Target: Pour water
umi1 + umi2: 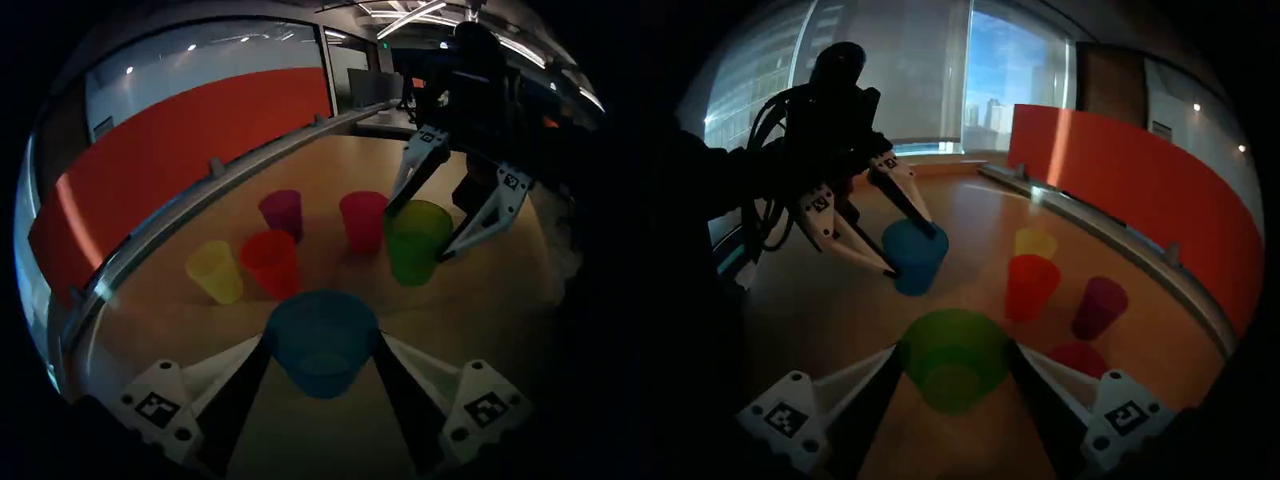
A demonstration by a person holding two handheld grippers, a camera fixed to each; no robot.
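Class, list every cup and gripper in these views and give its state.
Blue cup: upright, held, contents unclear.
Green cup: upright, held, contents unclear.
Left gripper: shut on the blue cup.
Right gripper: shut on the green cup.
Yellow cup: upright, free.
Red cup: upright, free.
Purple cup: upright, free.
Pink cup: upright, free.

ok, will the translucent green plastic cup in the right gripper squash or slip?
Probably light: the translucent green plastic cup looks thin-walled. Likely flexes if the right gripper squeezes hard. Smooth sides could slip; the flare helps.
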